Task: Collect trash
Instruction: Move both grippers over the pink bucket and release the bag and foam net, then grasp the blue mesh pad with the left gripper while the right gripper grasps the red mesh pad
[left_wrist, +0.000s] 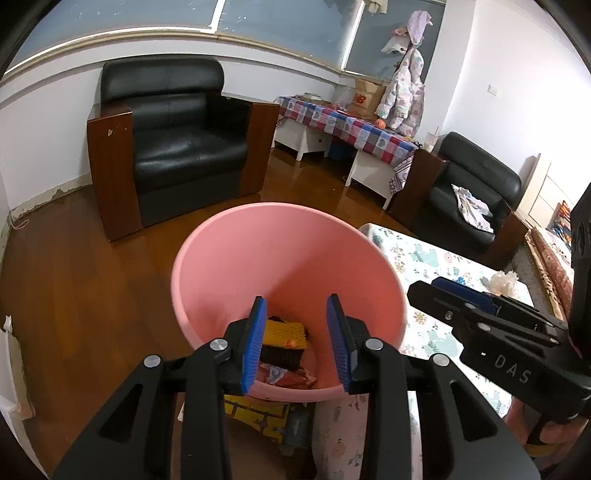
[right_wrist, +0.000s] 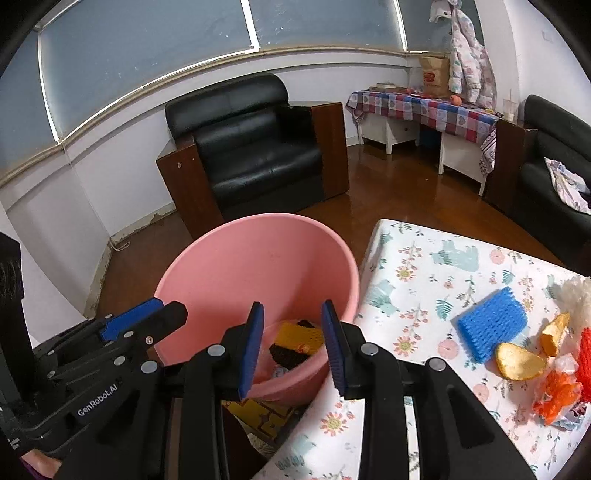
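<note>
Both grippers, left (left_wrist: 298, 341) and right (right_wrist: 293, 345), fingers spread, empty, poised over pink bin (right_wrist: 207, 266) holding yellow net and wrappers; remaining trash on bench (right_wrist: 424, 258): blue sponge (right_wrist: 491, 328), peels (right_wrist: 519, 361); risk: bumping rim tips bin.

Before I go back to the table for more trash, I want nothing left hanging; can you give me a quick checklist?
1. Left gripper fingers apart, nothing between them: ok.
2. Right gripper fingers apart, empty: ok.
3. Pink bin upright beside the table: ok.
4. Dropped pieces, including yellow foam net, lie at the bin's bottom: ok.
5. Table cleared: not ok; blue foam net, peels and orange wrapper remain.
6. Clear path from bin to those items: cannot tell.
</note>
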